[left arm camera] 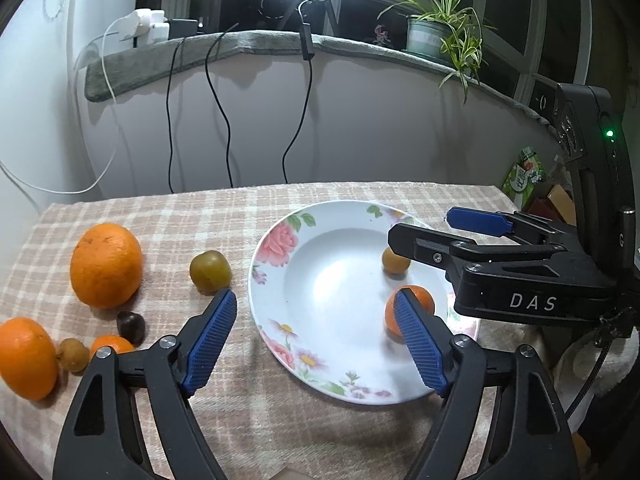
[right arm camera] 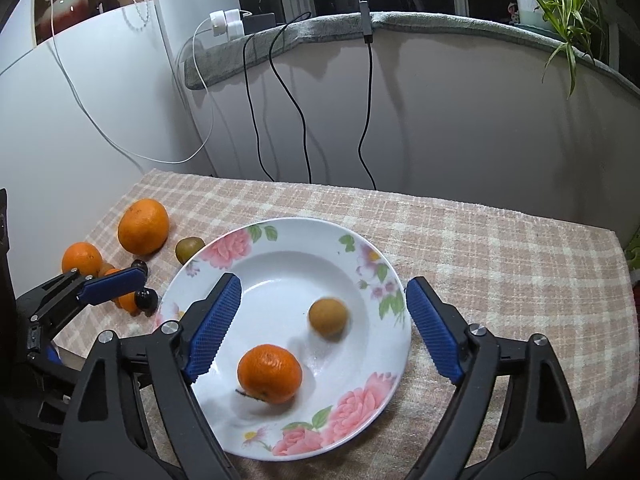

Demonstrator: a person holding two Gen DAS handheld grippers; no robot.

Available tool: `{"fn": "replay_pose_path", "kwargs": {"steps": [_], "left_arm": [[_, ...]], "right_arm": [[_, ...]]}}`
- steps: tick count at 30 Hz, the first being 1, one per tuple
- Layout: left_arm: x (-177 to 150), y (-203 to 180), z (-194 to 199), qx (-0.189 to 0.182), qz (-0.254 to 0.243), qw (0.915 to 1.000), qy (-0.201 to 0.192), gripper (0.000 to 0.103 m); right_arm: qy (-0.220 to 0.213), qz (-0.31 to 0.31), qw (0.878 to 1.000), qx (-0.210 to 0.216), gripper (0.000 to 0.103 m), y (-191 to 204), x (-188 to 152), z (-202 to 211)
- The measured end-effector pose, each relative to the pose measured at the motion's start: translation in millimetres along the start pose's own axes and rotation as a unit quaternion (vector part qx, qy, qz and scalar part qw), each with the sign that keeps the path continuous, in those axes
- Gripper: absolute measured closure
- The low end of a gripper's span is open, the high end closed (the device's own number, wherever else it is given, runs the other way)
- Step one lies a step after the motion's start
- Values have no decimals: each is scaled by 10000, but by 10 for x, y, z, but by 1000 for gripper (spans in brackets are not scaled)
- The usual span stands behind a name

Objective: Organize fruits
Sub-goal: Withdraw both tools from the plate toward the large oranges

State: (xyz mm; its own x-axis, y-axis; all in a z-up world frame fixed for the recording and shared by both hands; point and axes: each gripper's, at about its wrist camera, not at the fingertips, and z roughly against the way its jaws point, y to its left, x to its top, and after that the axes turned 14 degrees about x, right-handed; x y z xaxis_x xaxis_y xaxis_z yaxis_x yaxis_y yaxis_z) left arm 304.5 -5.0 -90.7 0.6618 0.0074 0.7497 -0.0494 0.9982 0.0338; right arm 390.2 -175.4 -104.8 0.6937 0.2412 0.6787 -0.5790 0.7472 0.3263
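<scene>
The right gripper carries the white letters "DAS" on its black body, readable only in the left wrist view, where a green light also glows on the unit above it. A green carton past the table's far right corner bears print too small to read.

Both claws stand wide apart and hold nothing. The left gripper hangs over the near left rim of the plate; the right gripper hangs over the plate's bowl.

In the plate lie a tangerine and a brown fruit, apart from each other; the right wrist view shows both whole, the brown one blurred, while in the left view each is half hidden by a finger.

On the checked cloth left of the plate, the left view shows a big orange, a green-brown fruit, a dark chestnut, a second orange, a small tan fruit and a small tangerine, the last three touching. The right view hides part of this cluster behind the left gripper.

A potted plant stands on the sill.
</scene>
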Motion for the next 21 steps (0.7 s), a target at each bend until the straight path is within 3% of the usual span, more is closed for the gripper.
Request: {"fn": "replay_pose_path", "kwargs": {"steps": [21], "left_arm": [[-154, 528, 201, 133, 478, 9986, -156, 22]], "right_arm": [[63, 157, 9997, 159, 15, 343, 104, 7]]}}
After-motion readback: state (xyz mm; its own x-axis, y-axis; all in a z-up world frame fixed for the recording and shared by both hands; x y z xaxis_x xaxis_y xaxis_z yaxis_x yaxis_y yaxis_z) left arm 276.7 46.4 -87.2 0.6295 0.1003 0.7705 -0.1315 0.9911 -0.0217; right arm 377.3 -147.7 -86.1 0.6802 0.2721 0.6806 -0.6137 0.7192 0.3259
